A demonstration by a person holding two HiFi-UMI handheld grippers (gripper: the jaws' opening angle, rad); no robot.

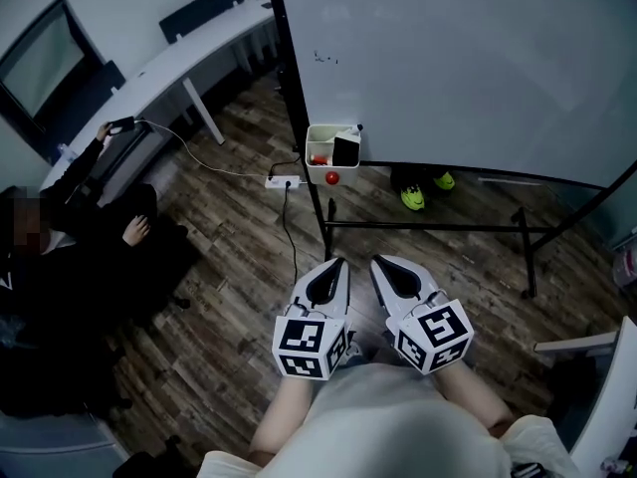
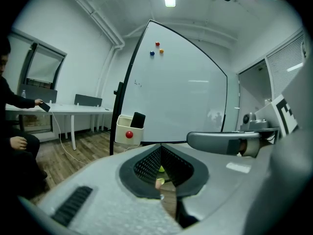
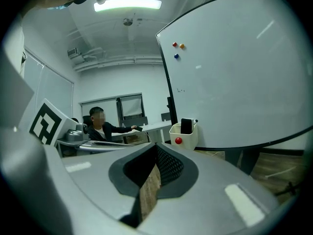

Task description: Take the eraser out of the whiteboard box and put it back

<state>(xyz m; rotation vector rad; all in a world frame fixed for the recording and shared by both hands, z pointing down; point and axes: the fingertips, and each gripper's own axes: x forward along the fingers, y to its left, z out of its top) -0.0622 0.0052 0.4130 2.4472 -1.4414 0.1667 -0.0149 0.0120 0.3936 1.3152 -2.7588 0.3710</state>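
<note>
A white box [image 1: 329, 155] hangs at the lower left corner of the whiteboard [image 1: 458, 58], with a red round knob [image 1: 331, 178] on its front. The black eraser [image 1: 346, 149] stands upright inside it. Both gripper views show the box [image 2: 128, 130] [image 3: 185, 135] and eraser [image 2: 138, 120] [image 3: 186, 126] well ahead. My left gripper [image 1: 329, 266] [image 2: 161, 148] and right gripper [image 1: 382, 264] [image 3: 157, 148] are side by side, low in the head view, short of the board's stand. Both are shut and hold nothing.
A person in dark clothes [image 1: 70, 257] sits at the left by a white desk [image 1: 169, 63]. A power strip [image 1: 285, 180] and its cable lie on the wood floor near the board's black stand [image 1: 428, 227]. Green shoes [image 1: 412, 198] show behind the board.
</note>
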